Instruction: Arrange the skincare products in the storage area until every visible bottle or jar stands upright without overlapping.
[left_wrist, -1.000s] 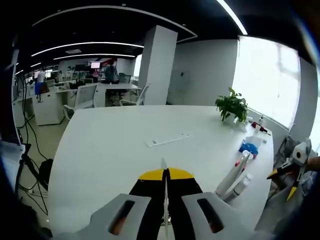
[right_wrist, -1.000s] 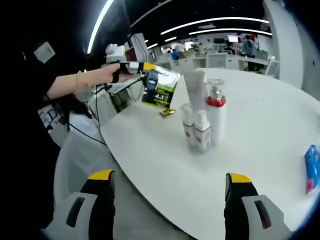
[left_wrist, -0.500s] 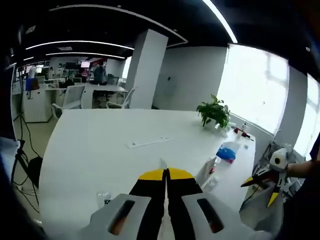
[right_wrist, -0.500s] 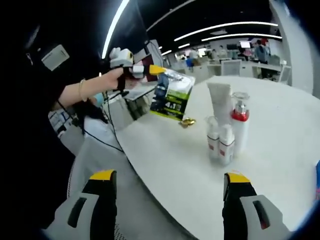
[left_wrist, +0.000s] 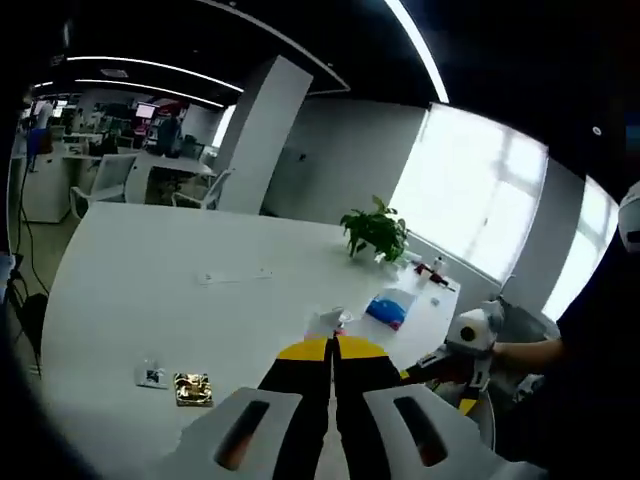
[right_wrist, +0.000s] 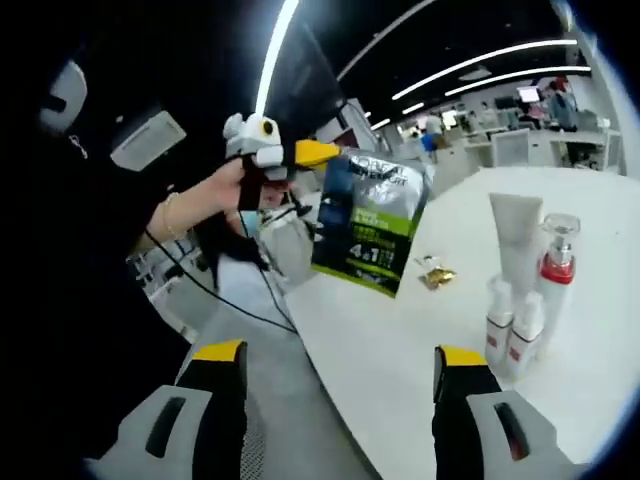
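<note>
Two grippers up off the table (right_wrist: 400, 350). Right gripper view: at left centre, the left gripper (right_wrist: 318, 155) pinches the top edge of a pouch (right_wrist: 372, 222), which hangs in the air over the table's near edge. A gold packet (right_wrist: 437, 275) lies just right of it; further right stand a tube (right_wrist: 516, 235), a red-collared pump bottle (right_wrist: 556, 270) and two small bottles (right_wrist: 511, 330), all upright and clustered. Bottom of frame: the right gripper (right_wrist: 340, 365) gapes wide, holding nothing. Left gripper view: its jaws meet at bottom centre.

A dark blue and lime-green pouch (right_wrist: 372, 222), white bottles (right_wrist: 510, 330) with red bands, a gold packet (left_wrist: 192, 388), white table (left_wrist: 130, 300).
</note>
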